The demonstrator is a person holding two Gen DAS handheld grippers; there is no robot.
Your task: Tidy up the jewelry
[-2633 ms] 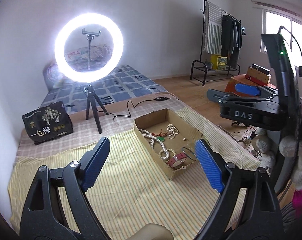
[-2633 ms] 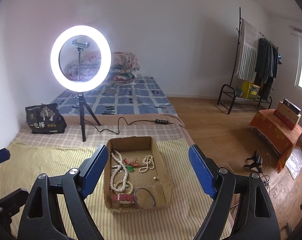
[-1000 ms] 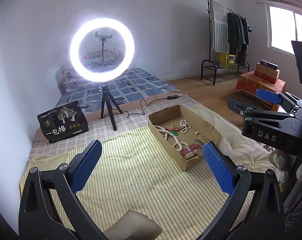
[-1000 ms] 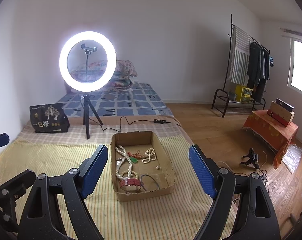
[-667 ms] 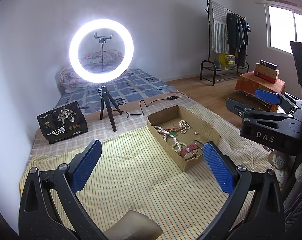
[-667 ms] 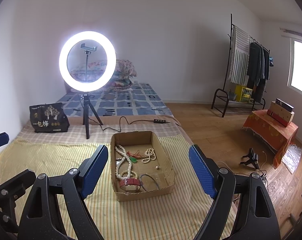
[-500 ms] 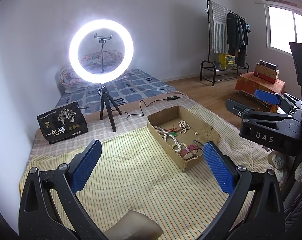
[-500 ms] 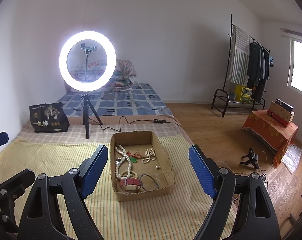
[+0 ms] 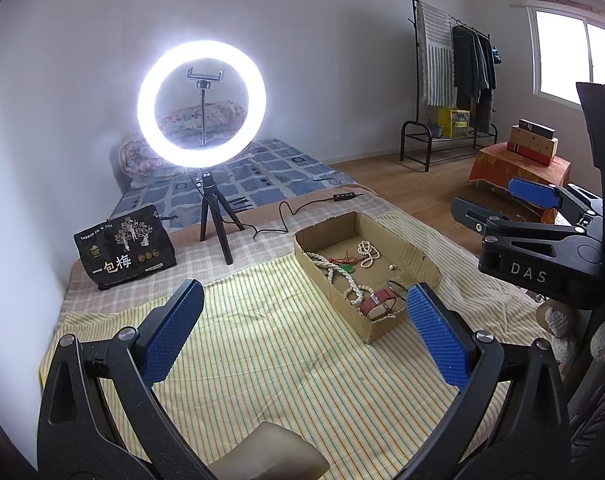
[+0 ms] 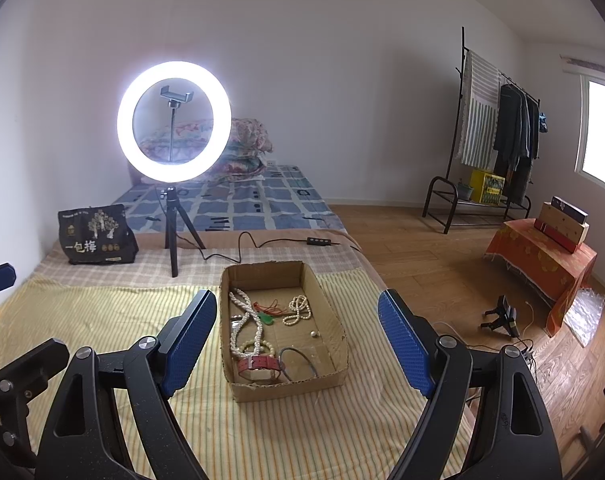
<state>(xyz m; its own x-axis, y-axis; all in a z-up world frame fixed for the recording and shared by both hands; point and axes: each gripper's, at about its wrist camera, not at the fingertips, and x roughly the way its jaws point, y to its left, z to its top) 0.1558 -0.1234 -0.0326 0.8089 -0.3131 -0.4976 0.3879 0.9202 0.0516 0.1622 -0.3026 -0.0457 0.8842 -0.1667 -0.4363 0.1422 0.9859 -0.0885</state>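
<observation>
An open cardboard box (image 10: 330, 316) lies on a yellow striped cloth (image 10: 102, 312); it also shows in the left wrist view (image 9: 406, 250). Inside lie a long white bead necklace (image 10: 244, 320), a short pearl strand (image 10: 298, 312), a green pendant on red cord (image 10: 267, 317), a red strap (image 10: 260, 363), a grey bangle (image 10: 302, 362) and a small pearl (image 10: 314, 334). My right gripper (image 10: 298, 336) is open and empty, above and before the box. My left gripper (image 9: 302, 330) is open and empty, left of the box. The right gripper shows in the left wrist view (image 9: 530, 204).
A lit ring light on a tripod (image 10: 173, 120) stands behind the box, its cable (image 10: 238, 252) trailing right. A black bag (image 10: 96, 236) sits at back left. A clothes rack (image 10: 490, 136) and an orange-draped stand (image 10: 542, 260) stand on the wood floor at right.
Since 2.6 s ago both grippers pulled back and rose, so the box looks smaller and farther. Over the last second hardly anything moved. Both stay open.
</observation>
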